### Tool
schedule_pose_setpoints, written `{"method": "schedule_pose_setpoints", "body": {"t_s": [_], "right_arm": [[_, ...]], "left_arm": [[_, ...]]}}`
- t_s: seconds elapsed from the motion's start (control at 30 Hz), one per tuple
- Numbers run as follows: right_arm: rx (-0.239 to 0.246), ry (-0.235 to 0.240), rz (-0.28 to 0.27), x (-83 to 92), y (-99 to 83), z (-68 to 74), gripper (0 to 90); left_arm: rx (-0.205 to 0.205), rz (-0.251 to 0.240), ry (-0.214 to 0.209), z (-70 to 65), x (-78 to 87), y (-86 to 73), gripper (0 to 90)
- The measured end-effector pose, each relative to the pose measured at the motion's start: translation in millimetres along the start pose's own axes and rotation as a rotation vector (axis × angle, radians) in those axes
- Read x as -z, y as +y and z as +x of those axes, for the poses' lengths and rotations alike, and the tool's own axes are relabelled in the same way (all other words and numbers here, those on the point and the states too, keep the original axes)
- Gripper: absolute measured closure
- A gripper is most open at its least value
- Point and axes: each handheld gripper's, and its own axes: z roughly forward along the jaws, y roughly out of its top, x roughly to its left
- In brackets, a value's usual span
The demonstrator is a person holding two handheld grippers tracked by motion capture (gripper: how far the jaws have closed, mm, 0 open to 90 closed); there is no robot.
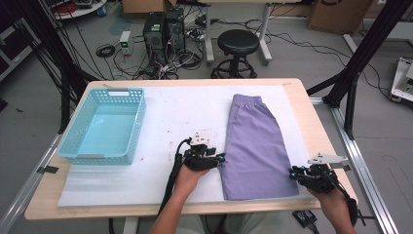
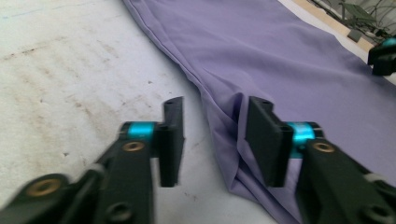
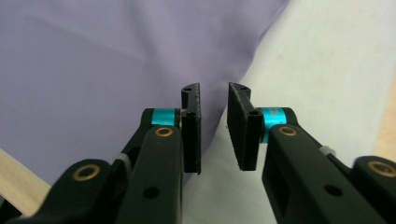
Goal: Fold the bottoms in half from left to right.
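Observation:
A pair of purple shorts [image 1: 255, 146] lies flat on the white mat [image 1: 185, 112], waistband toward the far side. My left gripper [image 1: 222, 159] sits at the shorts' left edge near the hem. In the left gripper view the jaws [image 2: 217, 140] stand apart, with a raised fold of the purple fabric [image 2: 280, 60] between them and neither pad pressing on it. My right gripper [image 1: 292, 172] is at the shorts' right edge near the hem. Its jaws [image 3: 213, 126] leave a narrow gap over the cloth's edge [image 3: 93, 60], and I see nothing pinched.
A light blue plastic basket [image 1: 107, 124] stands empty on the table's left part. The wooden table edge [image 1: 321, 131] runs just right of the shorts. Beyond the table are a black stool [image 1: 237, 44], computer towers [image 1: 163, 29] and floor cables.

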Motion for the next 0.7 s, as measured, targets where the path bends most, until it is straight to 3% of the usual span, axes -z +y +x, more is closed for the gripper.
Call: {"method": "schedule_pose_setpoints", "body": {"t_s": [0.1, 0.23, 0.37, 0.5, 0.57, 0.63, 0.7], "right_arm": [[-0.017, -0.003, -0.025, 4.3, 0.3, -1.3, 72.9], [-0.026, -0.006, -0.029, 5.2, -0.7, -2.4, 70.4], [-0.027, -0.002, -0.034, 5.2, 0.7, -0.9, 69.3], [-0.021, 0.003, -0.037, 5.1, 1.8, 1.1, 69.3], [-0.020, 0.006, -0.039, 4.9, 2.1, 1.5, 69.3], [-0.018, 0.007, -0.036, 4.6, 2.1, 1.8, 69.3], [-0.013, 0.004, -0.035, 4.5, 2.0, 1.7, 69.3]], "left_arm": [[-0.043, 0.008, -0.001, -2.3, 0.6, -0.8, 72.0], [-0.114, 0.021, -0.015, -7.4, 1.8, -4.1, 80.9], [-0.149, 0.023, -0.053, -9.4, -2.8, -3.7, 81.5], [-0.138, 0.060, -0.048, -8.2, -12.7, -1.4, 78.7], [-0.124, 0.083, -0.060, -10.1, -18.9, 0.0, 72.6], [-0.132, 0.092, -0.069, -13.4, -22.0, 0.7, 68.3], [-0.151, 0.095, -0.077, -17.0, -23.1, 0.7, 70.9]]}}
